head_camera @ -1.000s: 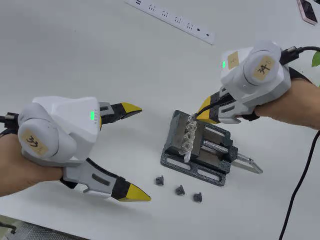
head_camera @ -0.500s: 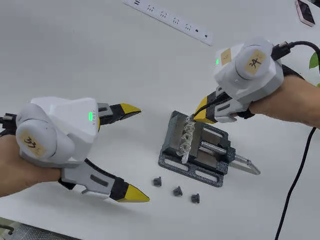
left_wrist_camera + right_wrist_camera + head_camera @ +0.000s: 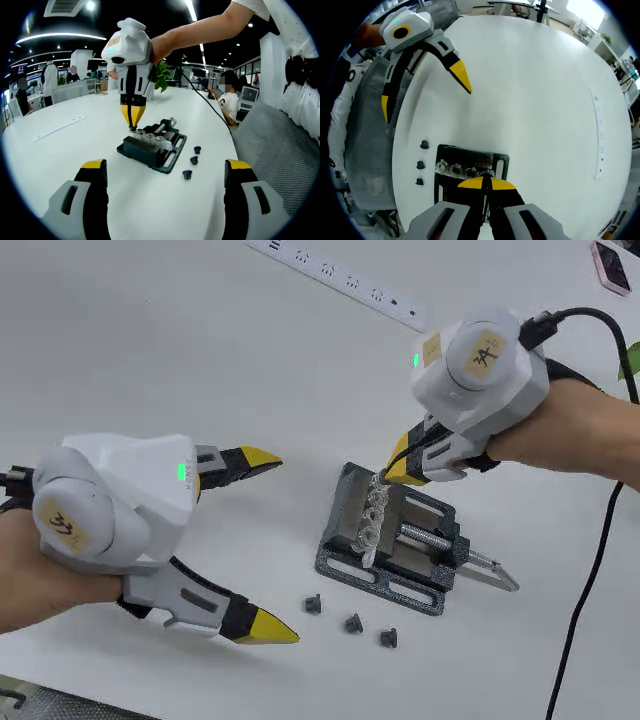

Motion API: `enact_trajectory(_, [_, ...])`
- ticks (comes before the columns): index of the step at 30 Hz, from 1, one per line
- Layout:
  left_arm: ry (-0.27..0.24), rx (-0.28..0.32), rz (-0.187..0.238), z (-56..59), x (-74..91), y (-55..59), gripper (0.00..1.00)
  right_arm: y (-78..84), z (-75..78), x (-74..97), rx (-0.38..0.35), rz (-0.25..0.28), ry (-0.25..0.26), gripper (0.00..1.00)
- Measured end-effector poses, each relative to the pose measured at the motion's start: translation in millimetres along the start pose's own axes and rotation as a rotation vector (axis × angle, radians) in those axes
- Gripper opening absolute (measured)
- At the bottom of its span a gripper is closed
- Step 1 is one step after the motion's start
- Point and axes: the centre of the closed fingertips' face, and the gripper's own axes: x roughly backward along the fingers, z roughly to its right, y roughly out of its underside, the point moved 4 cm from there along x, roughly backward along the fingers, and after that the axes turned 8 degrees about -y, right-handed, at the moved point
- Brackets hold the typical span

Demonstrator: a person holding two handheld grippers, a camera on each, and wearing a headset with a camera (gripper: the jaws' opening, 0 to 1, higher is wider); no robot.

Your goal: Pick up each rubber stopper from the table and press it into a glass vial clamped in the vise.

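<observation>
Head view: on the white tabletop (image 3: 150,360) the vise (image 3: 430,555) clamps a row of glass vials (image 3: 372,518), running from 12 down to 6 o'clock. The right tongs (image 3: 388,476) are closed, their tip on the vial at the 12 o'clock end. Three rubber stoppers (image 3: 353,623) lie loose at 6 o'clock of the vise. The left tongs (image 3: 277,546) hang wide open and empty at 9 o'clock of the vise. They are the nearer pair to those stoppers, which sit at 3 o'clock of the lower jaw.

Left gripper view: the right tongs stand nearly upright over the end vial, with a small dark bit under the tip, likely a stopper. I cannot tell whether it is pinched.

Right gripper view: the closed tip covers the end vial, so the press goes straight down the vial's upright axis.

Against a second ago, the right tongs have tipped more upright and edged toward 9 o'clock. The left tongs and loose stoppers are unchanged.
</observation>
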Motion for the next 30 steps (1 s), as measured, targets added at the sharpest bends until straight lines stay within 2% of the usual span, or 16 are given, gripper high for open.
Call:
enact_trajectory(10, [-0.004,0.002,0.005,-0.8,-2.1,-2.5,0.97,1.5,-0.1,-1.2,0.003,-0.009,-0.008,0.00])
enact_trajectory(16, [-0.007,0.001,0.004,-0.7,-2.3,-3.3,0.97,0.8,2.4,-2.0,-0.014,-0.018,-0.034,0.00])
enact_trajectory(21, [-0.012,0.001,0.003,-0.7,-2.0,-3.6,0.97,-0.9,-0.8,-3.7,0.022,-0.054,-0.025,0.00])
enact_trajectory(27, [-0.011,-0.008,0.002,-0.2,-2.9,-7.0,0.97,3.4,0.2,-2.5,0.005,0.002,-0.023,0.00])
enact_trajectory(29, [-0.010,-0.011,0.002,0.9,-3.3,-8.7,0.97,2.6,1.0,-3.2,-0.002,0.003,-0.015,0.00])
enact_trajectory(30, [-0.006,-0.016,0.000,2.8,-3.4,-10.2,0.97,2.0,-1.4,-3.1,0.021,-0.008,-0.001,0.00])
